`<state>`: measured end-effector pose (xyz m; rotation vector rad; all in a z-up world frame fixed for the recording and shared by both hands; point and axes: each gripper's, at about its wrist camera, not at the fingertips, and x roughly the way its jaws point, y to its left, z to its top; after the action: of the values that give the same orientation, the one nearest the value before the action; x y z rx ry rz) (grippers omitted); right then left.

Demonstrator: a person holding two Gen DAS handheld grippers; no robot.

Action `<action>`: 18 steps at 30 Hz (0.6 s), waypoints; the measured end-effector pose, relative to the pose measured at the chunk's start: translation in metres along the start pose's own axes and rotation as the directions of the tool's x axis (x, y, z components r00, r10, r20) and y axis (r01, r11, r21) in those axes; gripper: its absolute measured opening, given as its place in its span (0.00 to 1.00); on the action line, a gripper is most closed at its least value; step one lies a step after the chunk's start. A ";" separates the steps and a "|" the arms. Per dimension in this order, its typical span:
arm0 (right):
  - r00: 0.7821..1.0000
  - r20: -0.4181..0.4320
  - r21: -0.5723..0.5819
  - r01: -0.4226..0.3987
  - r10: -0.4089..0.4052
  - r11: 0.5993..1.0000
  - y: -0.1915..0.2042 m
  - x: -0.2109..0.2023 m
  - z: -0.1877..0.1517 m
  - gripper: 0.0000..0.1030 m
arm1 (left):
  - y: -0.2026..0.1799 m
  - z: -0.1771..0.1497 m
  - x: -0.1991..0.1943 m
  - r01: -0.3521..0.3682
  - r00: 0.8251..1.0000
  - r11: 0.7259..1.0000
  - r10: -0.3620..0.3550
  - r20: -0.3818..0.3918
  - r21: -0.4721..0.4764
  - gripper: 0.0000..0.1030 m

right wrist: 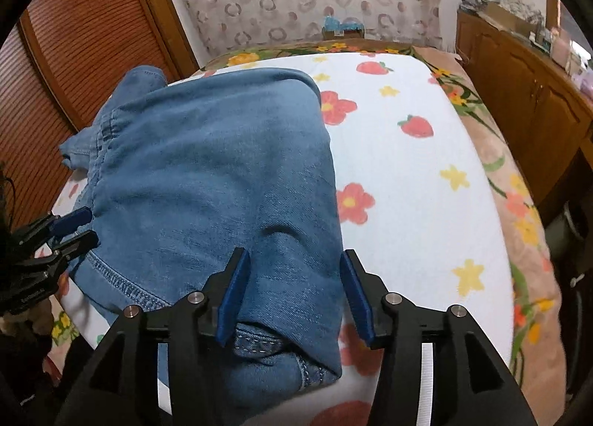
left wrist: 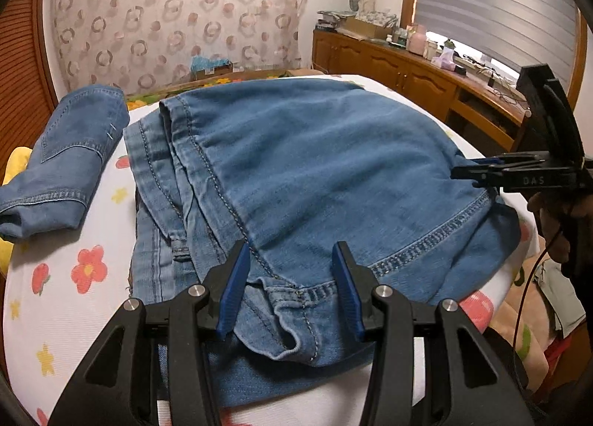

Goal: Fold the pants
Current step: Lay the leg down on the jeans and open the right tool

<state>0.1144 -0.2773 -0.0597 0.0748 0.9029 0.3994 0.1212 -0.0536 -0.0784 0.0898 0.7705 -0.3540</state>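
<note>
A pair of blue jeans (left wrist: 315, 166) lies folded over on the flowered white sheet (left wrist: 74, 315). My left gripper (left wrist: 292, 278) hovers open over the near hem and seam, pads apart and not pressing the cloth. In the right wrist view the same jeans (right wrist: 215, 174) fill the left half of the sheet (right wrist: 407, 166). My right gripper (right wrist: 296, 278) stands open above the jeans' near right edge, holding nothing. The right gripper (left wrist: 457, 171) also shows at the jeans' right side in the left wrist view. The left gripper (right wrist: 83, 228) appears at the jeans' left hem.
A second folded pair of jeans (left wrist: 66, 163) lies at the far left of the bed. A wooden cabinet (left wrist: 407, 66) with clutter on top runs along the right wall. A patterned curtain (left wrist: 178, 15) hangs behind, and a louvred wooden door (right wrist: 74, 55) stands on the left.
</note>
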 end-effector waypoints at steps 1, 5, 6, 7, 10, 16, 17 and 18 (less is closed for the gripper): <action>1.000 0.002 0.009 -0.008 0.008 1.000 -0.002 0.001 0.001 0.51 | 0.000 -0.001 0.000 -0.001 1.000 1.000 0.001 0.002 0.001 0.46; 1.000 0.011 0.024 -0.024 0.023 0.999 -0.007 0.004 -0.004 0.51 | 0.002 -0.002 0.001 -0.001 1.000 1.000 0.001 0.005 0.006 0.46; 1.000 0.013 0.024 -0.023 0.022 0.999 -0.006 0.005 -0.005 0.51 | 0.003 -0.003 0.002 0.000 1.000 1.000 0.000 0.005 0.005 0.46; 1.000 0.016 0.022 -0.021 0.021 1.000 -0.007 0.005 -0.006 0.51 | 0.005 -0.004 0.001 0.002 1.000 1.000 -0.002 0.004 0.004 0.46; 1.000 0.018 0.010 -0.016 0.016 1.000 -0.004 0.003 -0.006 0.51 | 0.012 -0.005 0.001 0.005 1.000 1.000 -0.005 -0.002 -0.012 0.46; 0.999 0.019 0.004 -0.036 0.036 0.999 -0.002 0.000 -0.007 0.43 | 0.014 -0.006 0.001 0.008 1.000 1.000 -0.008 0.001 -0.012 0.46; 0.998 0.017 0.004 -0.055 0.055 0.998 -0.001 0.000 -0.007 0.38 | 0.014 -0.006 0.001 0.006 1.000 1.000 -0.006 0.001 -0.014 0.46; 0.998 0.016 0.003 -0.064 0.064 0.998 0.000 0.000 -0.007 0.37 | 0.013 -0.006 0.001 0.005 1.000 1.000 -0.005 0.001 -0.015 0.46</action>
<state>0.1088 -0.2785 -0.0643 0.1105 0.8876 0.4565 0.1228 -0.0403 -0.0843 0.0741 0.7726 -0.3528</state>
